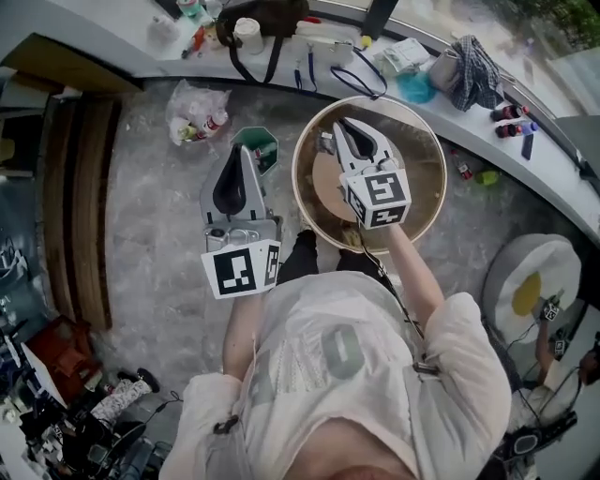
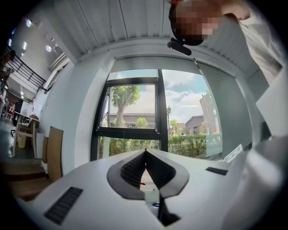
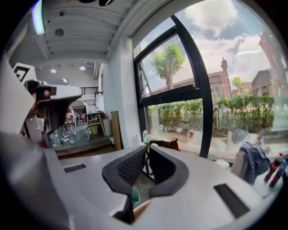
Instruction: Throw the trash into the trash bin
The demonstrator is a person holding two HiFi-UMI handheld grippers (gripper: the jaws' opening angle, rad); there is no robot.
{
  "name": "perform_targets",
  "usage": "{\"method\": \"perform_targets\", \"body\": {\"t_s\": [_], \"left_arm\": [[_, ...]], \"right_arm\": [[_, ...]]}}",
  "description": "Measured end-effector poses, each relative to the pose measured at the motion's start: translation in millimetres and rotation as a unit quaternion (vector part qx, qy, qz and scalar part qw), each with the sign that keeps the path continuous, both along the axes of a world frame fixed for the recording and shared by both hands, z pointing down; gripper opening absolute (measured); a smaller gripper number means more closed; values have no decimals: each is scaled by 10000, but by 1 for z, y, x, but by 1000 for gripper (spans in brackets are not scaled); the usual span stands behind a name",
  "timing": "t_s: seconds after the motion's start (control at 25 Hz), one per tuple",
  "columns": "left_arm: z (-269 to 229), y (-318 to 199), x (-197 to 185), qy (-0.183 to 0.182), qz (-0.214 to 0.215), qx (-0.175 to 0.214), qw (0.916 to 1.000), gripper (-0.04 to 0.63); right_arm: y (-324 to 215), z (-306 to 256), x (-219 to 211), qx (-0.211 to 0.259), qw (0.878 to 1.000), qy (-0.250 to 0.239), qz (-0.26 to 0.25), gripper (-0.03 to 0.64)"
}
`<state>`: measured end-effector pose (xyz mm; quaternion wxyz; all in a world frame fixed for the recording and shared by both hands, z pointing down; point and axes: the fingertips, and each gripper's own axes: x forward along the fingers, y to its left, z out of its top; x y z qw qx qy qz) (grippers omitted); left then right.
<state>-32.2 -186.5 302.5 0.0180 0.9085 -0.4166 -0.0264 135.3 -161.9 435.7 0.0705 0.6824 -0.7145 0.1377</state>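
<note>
A small green trash bin (image 1: pixel 260 150) stands on the grey floor, partly hidden behind my left gripper (image 1: pixel 241 152). That gripper is held level over the floor and its jaws meet at the tip (image 2: pixel 145 152), with nothing between them. My right gripper (image 1: pixel 345 123) hangs over the round wooden table (image 1: pixel 422 202), also shut (image 3: pixel 146 146) and empty. A clear plastic bag of trash (image 1: pixel 192 116) lies on the floor, to the left of the bin. A small grey item (image 1: pixel 325 142) sits on the table's left side, too small to identify.
A curved white counter (image 1: pixel 553 164) runs along the window, carrying a dark bag (image 1: pixel 264 17), pliers (image 1: pixel 304 67), a teal bowl (image 1: pixel 415 88) and a checkered cloth (image 1: pixel 476 67). A wooden board (image 1: pixel 80 206) lies at the left, a red crate (image 1: pixel 56 352) at bottom left, an egg-shaped cushion (image 1: pixel 527 281) at the right.
</note>
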Motion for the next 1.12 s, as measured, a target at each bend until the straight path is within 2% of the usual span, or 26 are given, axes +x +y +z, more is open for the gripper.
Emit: {"method": "perform_targets", "body": {"t_s": [0.08,0.28,0.32,0.4,0.48,0.6,0.68,0.92,1.12], "left_arm": [[16,-4,6,-110,245,-132,9996,11],[71,-22,10,-416,575,-458,9964,11],[82,-25,9,-497,597,-524,9956,11],[103,-28,6,-636,575,-661,9941,11],[120,-29,1,-729,507,-808,9928,11],[144,-31,-4,-825,490,-1027,9901,11],[161,-29,-5,-871,511,-1205,9876,11],[180,-23,-8,-1091,578,-1352,9831,11],[189,-27,-6,-1095,533,-1478,9815,11]], "right_arm": [[-6,45,5,-398,9991,-99,106,42],[-33,163,11,-1268,9898,-541,366,260],[-36,188,14,-1454,9867,-538,488,283],[-40,240,19,-1889,9777,-561,731,302],[-38,290,21,-2365,9636,-743,1000,302],[-32,349,26,-3005,9337,-1103,1606,304],[-24,380,29,-3333,9167,-1138,1886,304],[-15,433,19,-3761,8966,-1139,2040,310],[-20,452,28,-3813,8835,-1307,2387,322]]}}
